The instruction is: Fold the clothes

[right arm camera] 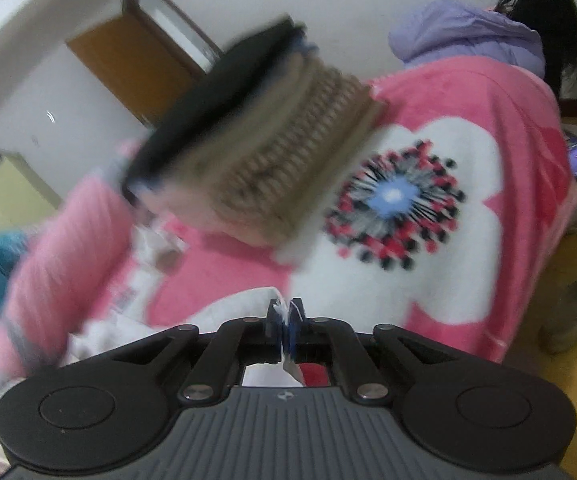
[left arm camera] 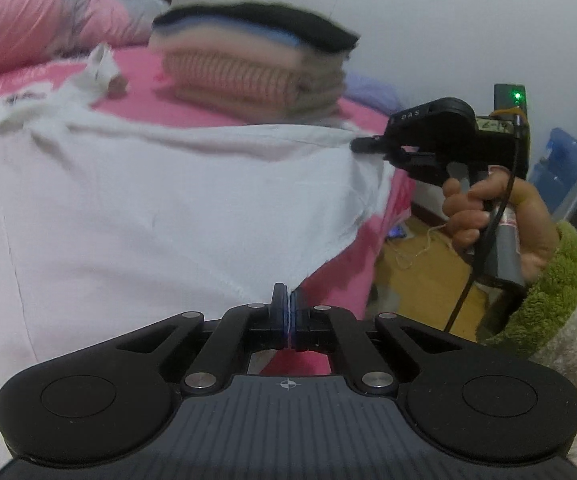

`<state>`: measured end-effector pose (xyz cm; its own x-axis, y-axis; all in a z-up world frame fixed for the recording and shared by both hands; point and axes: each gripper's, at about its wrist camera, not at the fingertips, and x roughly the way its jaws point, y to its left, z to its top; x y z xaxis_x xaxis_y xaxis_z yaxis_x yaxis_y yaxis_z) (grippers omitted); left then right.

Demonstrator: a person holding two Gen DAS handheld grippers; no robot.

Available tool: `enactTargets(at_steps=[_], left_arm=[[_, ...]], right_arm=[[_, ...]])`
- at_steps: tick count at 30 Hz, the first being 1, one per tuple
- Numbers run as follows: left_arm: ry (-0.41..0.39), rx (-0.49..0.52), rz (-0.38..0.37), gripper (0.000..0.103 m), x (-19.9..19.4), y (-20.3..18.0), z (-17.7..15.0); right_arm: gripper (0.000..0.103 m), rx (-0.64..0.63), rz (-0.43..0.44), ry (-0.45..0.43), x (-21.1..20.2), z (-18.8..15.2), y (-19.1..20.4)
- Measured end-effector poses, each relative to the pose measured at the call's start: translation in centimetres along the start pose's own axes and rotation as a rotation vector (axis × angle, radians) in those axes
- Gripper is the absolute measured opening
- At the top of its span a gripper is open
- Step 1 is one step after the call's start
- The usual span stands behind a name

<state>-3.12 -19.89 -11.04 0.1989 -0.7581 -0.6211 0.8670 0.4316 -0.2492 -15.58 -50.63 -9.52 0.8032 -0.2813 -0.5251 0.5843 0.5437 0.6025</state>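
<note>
Right now, lying spread over the pink bed blanket (right arm camera: 428,92): a white garment (left arm camera: 160,208), thin and soft. Looking very light and floppy, sagging wherever nothing is holding it up. Not slippery, not breakable, but bunching and wrinkling easily, as at the crumpled end (left arm camera: 40,100) far to the left.

Left gripper (left arm camera: 289,312) squeezing tight on a bottom corner of the white garment, with a sliver of white cloth showing between the pads. Right gripper (right arm camera: 287,322) also pinching tight on a white edge; seen from the left wrist view (left arm camera: 372,145) touching the cloth's far right corner. Good spots for holding, judging by this: corners and hems, pulled gently apart so the cloth stays flat.

Sitting on the bed behind: a neat stack of folded clothes (left arm camera: 256,60), black on top, ribbed beige at the bottom.

Reading on the right gripper's body: "DAS" (left arm camera: 410,114). Showing nearby, a small label (left arm camera: 492,125), too blurry for reading.
</note>
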Motion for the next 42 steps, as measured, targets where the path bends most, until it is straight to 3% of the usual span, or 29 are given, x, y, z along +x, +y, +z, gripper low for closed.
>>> enactTargets(at_steps=[1, 4, 6, 12, 16, 21, 25, 27, 29, 33, 36, 38, 42], left_arm=[[0.004, -0.005, -0.006, 0.003, 0.0, 0.1, -0.1], [-0.025, -0.01, -0.02, 0.025, -1.2, 0.3, -0.4], [-0.059, -0.019, -0.027, 0.031, -2.5, 0.7, -0.4], [-0.169, -0.089, -0.016, 0.032, -7.0, 3.1, 0.2], [-0.266, -0.209, 0.065, 0.032, -11.7, 7.8, 1.4], [-0.382, -0.35, 0.253, 0.033, -18.0, 14.2, 1.4], [-0.42, -0.45, 0.433, 0.033, -21.3, 18.7, 0.2], [-0.437, -0.521, 0.502, 0.033, -22.7, 21.0, -1.1], [-0.446, -0.596, 0.56, 0.033, -23.8, 22.9, -2.5], [-0.425, -0.711, 0.632, 0.033, -24.6, 26.3, -4.8], [-0.392, -0.74, 0.642, 0.033, -24.5, 28.0, -5.8], [-0.368, -0.745, 0.639, 0.033, -24.2, 28.4, -6.4], [-0.333, -0.751, 0.571, 0.034, -23.3, 28.2, -8.1]], right_arm=[[0.01, -0.007, -0.042, 0.019, 0.6, -0.2, -0.3], [0.04, 0.015, -0.158, 0.044, 1.0, -0.5, -1.5], [0.043, 0.017, -0.178, 0.014, 0.1, -0.5, -1.9], [0.046, -0.07, -0.229, -0.142, -3.5, 0.2, 1.2], [0.046, -0.248, -0.167, -0.211, -4.3, 0.5, 7.7], [0.046, -0.462, 0.037, -0.177, -2.2, -0.7, 17.5], [0.046, -0.593, 0.222, -0.106, 0.3, -3.3, 24.8], [0.046, -0.654, 0.314, -0.024, 2.0, -5.3, 28.4], [0.045, -0.722, 0.398, 0.063, 3.9, -7.9, 31.7], [0.043, -0.868, 0.481, 0.225, 8.6, -13.6, 36.6], [0.043, -0.824, 0.459, 0.408, 13.7, -15.9, 38.0], [0.044, -0.781, 0.399, 0.499, 16.9, -16.7, 38.1], [0.044, -0.669, 0.347, 0.661, 20.6, -18.0, 36.6]])
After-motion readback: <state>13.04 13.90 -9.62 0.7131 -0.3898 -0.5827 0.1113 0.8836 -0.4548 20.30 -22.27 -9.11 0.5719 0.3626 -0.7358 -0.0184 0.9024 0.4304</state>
